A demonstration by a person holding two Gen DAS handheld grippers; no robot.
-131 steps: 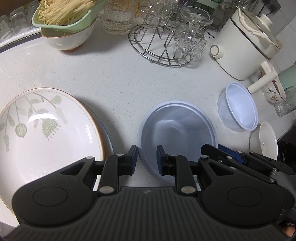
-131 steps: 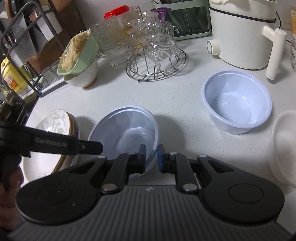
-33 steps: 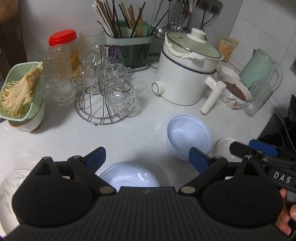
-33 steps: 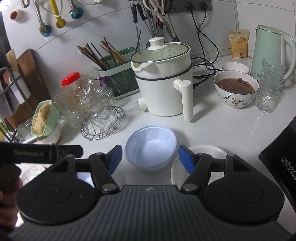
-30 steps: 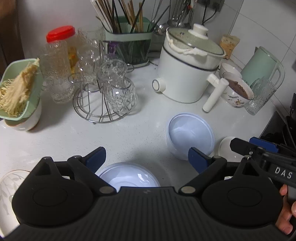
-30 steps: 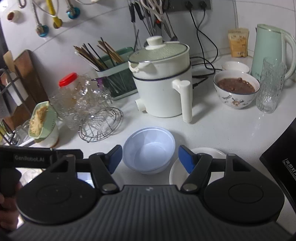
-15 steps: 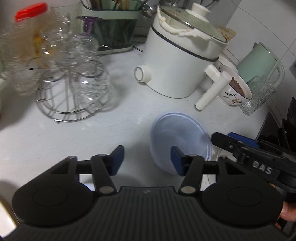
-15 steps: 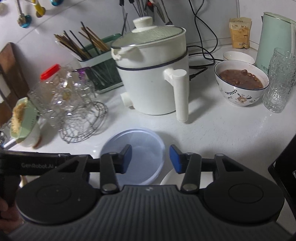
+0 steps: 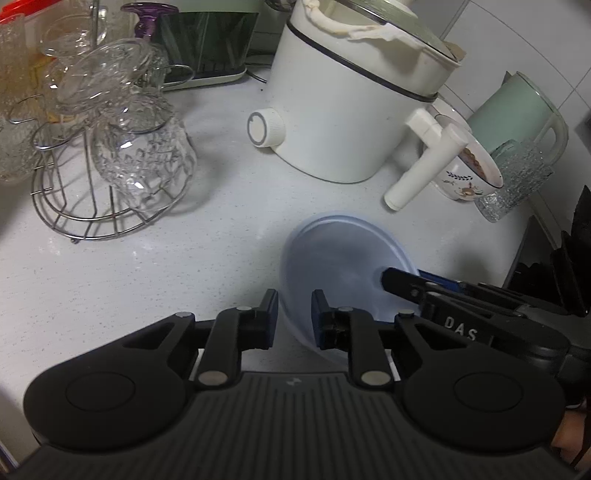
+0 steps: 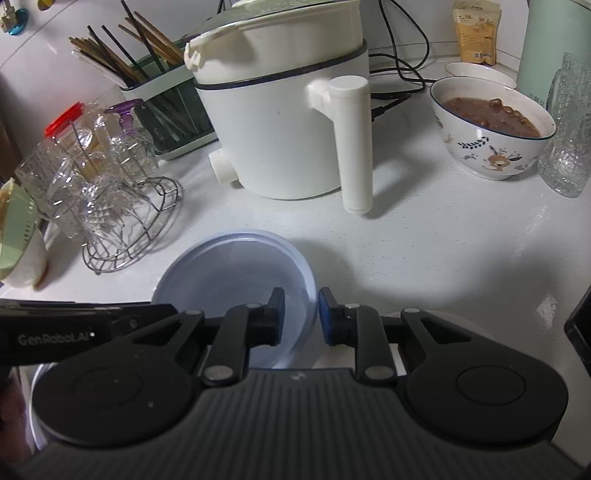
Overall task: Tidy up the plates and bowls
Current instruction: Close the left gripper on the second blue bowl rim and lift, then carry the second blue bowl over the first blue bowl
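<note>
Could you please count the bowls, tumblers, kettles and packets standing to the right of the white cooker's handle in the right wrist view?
Bowls: 2, the patterned bowl and the small white bowl
glass tumbler: 1
kettle: 1
packet: 1
Total: 5

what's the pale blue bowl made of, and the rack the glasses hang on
Pale blue bowl: looks like thin translucent plastic with a matte, frosted finish; the counter shows faintly through its wall. Rack: bare metal wire, probably steel, since the thin bent rods are shiny and silver.
</note>
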